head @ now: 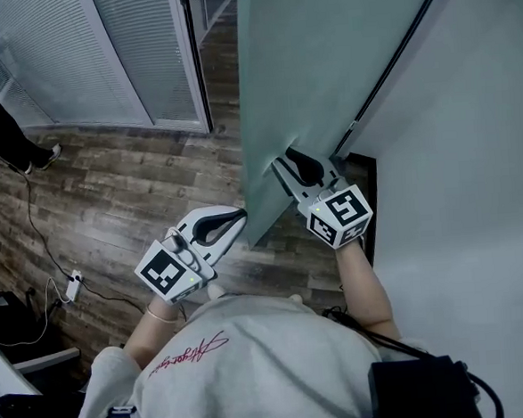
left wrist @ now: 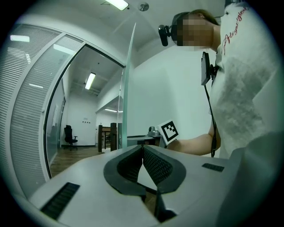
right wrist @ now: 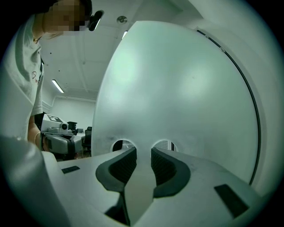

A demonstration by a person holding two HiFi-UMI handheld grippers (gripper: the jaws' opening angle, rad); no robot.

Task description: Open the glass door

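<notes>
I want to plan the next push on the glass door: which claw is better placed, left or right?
Right, probably. The right claw points straight at the face of the glass door, tips at it, jaws apart. The left claw is shut and sits beside the door's free edge, off the face.

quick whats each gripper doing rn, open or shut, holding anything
Left gripper: shut, nothing between the jaws.
Right gripper: open, holding nothing, tips right at the glass door.

Left gripper (left wrist: 142, 148), jaws tip to tip — glass door (left wrist: 126, 97) edge-on ahead, marker cube (left wrist: 169, 131) beyond
</notes>
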